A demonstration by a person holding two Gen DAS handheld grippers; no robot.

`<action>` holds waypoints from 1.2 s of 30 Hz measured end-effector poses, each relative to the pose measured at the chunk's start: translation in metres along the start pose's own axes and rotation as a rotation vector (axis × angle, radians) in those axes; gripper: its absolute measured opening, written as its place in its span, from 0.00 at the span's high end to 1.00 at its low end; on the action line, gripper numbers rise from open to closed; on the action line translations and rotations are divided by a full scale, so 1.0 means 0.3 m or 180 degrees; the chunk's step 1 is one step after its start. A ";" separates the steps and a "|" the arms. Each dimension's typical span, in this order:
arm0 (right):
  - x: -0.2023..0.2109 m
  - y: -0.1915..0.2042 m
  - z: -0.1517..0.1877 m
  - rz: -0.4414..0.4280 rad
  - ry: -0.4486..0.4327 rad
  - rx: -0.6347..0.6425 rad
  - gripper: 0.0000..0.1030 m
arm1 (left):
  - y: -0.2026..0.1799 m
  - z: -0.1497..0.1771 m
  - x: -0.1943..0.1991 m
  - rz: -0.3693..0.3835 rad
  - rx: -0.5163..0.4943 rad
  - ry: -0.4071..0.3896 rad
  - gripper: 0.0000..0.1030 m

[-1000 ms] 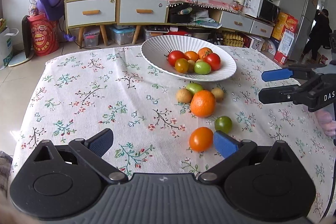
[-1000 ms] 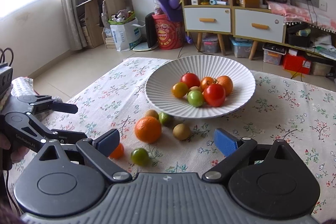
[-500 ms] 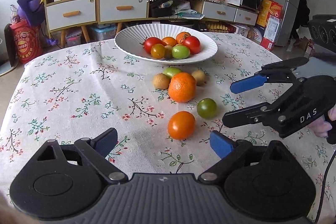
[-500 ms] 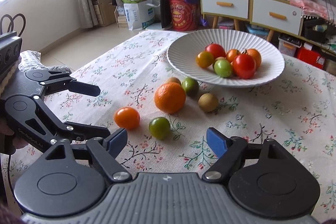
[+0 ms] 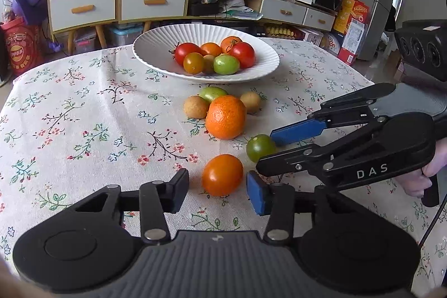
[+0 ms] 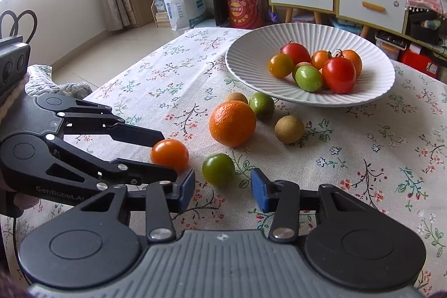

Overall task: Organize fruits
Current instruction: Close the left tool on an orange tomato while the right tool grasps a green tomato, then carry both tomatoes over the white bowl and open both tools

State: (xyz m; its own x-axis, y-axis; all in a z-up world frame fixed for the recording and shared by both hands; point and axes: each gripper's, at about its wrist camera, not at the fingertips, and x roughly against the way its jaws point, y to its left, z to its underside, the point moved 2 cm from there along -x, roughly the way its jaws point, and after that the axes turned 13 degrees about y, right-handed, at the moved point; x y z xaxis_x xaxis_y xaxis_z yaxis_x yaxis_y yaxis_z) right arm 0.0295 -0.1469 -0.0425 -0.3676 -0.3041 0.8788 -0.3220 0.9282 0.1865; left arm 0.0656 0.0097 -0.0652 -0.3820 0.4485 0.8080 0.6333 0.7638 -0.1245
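Near the tabletop's front edge, both grippers' jaws gaped, left gripper around the orange tomato, right gripper by the green tomato, crowded enough to collide or roll fruit.

Six loose fruits lie on the cloth beside the filled white bowl

Open cloth is found left of the left gripper. Ahead, the way is blocked by the large orange and plate; rightward, by the right gripper.
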 end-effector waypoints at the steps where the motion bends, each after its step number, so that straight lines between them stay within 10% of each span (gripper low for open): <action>1: 0.000 -0.001 -0.003 -0.0007 -0.0002 -0.0008 0.65 | -0.003 -0.003 -0.002 -0.0002 -0.0001 0.0002 0.71; 19: 0.084 -0.046 -0.046 -0.0017 -0.0234 -0.0214 0.78 | -0.004 -0.063 0.053 -0.0089 0.0014 -0.0201 0.81; 36: 0.041 -0.264 -0.370 0.0161 -0.0724 -0.0892 0.78 | 0.096 -0.374 -0.014 -0.0284 0.0188 -0.0553 0.81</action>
State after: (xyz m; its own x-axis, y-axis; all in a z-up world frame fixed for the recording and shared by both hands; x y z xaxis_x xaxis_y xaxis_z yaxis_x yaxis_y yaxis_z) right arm 0.1472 -0.2004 0.0024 -0.5717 -0.2670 0.7758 -0.0584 0.9564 0.2861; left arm 0.1611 -0.0222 -0.0076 -0.5486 0.4471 0.7065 0.5531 0.8278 -0.0944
